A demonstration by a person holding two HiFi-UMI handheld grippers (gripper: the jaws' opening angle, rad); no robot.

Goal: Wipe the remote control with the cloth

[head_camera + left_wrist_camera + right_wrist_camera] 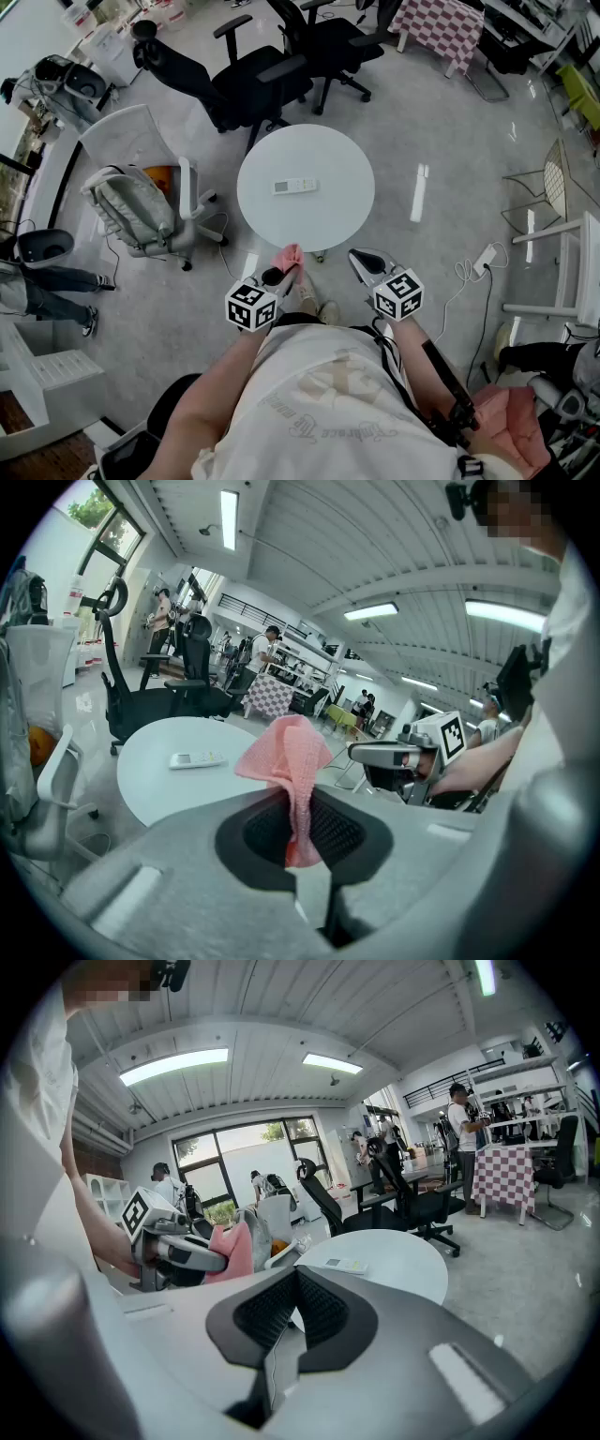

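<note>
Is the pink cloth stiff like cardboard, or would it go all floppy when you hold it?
Probably floppy: the pink cloth folds and bunches where the left gripper pinches it. Likely light too, since that pinch on one narrow part holds up the whole cloth. Its weave looks rough, so it probably won't slip out easily.

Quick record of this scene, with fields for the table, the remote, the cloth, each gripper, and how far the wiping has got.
table: round white table, office chairs beyond it
remote control: white, lying flat near the table's middle, nothing touching it
cloth: pink, pinched between the left jaws, bunched up above them, off the table
left gripper: shut on the cloth, short of the table's near edge
right gripper: shut, empty, beside the left one
wiping: not yet begun
</note>
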